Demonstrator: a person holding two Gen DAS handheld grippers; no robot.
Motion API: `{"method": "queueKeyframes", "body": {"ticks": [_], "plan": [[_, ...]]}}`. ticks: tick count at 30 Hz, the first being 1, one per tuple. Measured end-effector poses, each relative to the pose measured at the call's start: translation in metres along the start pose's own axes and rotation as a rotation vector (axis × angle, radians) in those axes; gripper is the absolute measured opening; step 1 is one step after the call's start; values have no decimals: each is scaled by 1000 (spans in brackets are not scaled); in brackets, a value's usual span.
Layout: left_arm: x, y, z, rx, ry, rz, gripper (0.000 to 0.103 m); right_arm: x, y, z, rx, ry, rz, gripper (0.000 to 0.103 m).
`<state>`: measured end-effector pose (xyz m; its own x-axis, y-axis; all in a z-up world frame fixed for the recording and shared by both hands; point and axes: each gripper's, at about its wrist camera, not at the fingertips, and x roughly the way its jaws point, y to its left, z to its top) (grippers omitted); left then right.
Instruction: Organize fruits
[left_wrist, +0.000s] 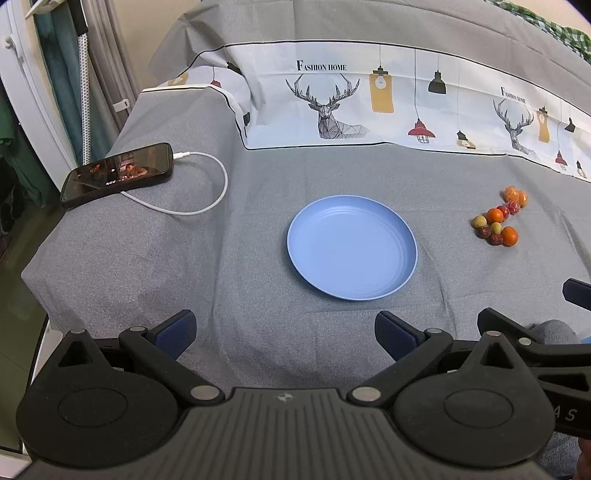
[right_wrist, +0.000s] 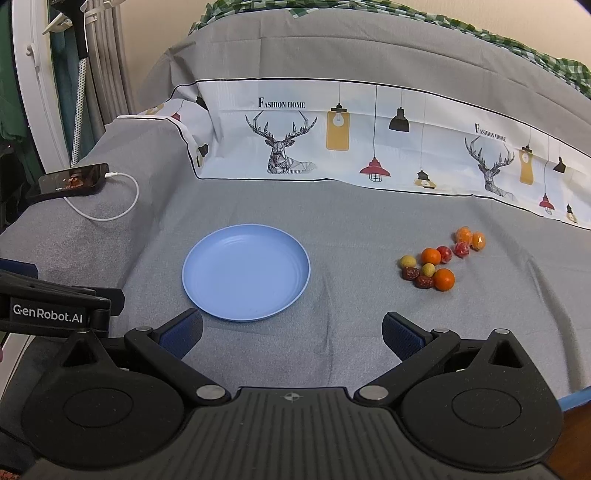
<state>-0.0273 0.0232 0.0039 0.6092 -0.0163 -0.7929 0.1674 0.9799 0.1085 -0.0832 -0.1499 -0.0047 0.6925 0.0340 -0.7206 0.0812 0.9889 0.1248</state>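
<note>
An empty light blue plate (left_wrist: 352, 247) lies on the grey cloth; it also shows in the right wrist view (right_wrist: 245, 271). A cluster of several small fruits (left_wrist: 498, 221), orange, red, yellow and dark red, lies to the plate's right, seen also in the right wrist view (right_wrist: 439, 260). My left gripper (left_wrist: 284, 334) is open and empty, hovering in front of the plate. My right gripper (right_wrist: 293, 334) is open and empty, in front of the gap between plate and fruits.
A black phone (left_wrist: 118, 177) with a white charging cable (left_wrist: 207, 184) lies at the far left of the cloth. A patterned deer-print sheet (left_wrist: 332, 107) rises behind. The cloth's left edge drops off near curtains (left_wrist: 85, 74).
</note>
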Motion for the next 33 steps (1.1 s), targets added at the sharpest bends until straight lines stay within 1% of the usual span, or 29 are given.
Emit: {"method": "queueKeyframes", "body": {"ticks": [12, 26, 30, 33], "plan": [[3, -1, -3, 3, 6, 3, 103, 3, 1, -1, 6, 5, 5, 102], [10, -4, 1, 0, 32, 14, 103, 10, -3, -1, 26, 22, 11, 102], [15, -6, 3, 2, 43, 18, 103, 15, -7, -2, 40, 30, 15, 102], [19, -6, 6, -12, 43, 28, 103, 23, -13, -4, 75, 34, -3, 102]]}}
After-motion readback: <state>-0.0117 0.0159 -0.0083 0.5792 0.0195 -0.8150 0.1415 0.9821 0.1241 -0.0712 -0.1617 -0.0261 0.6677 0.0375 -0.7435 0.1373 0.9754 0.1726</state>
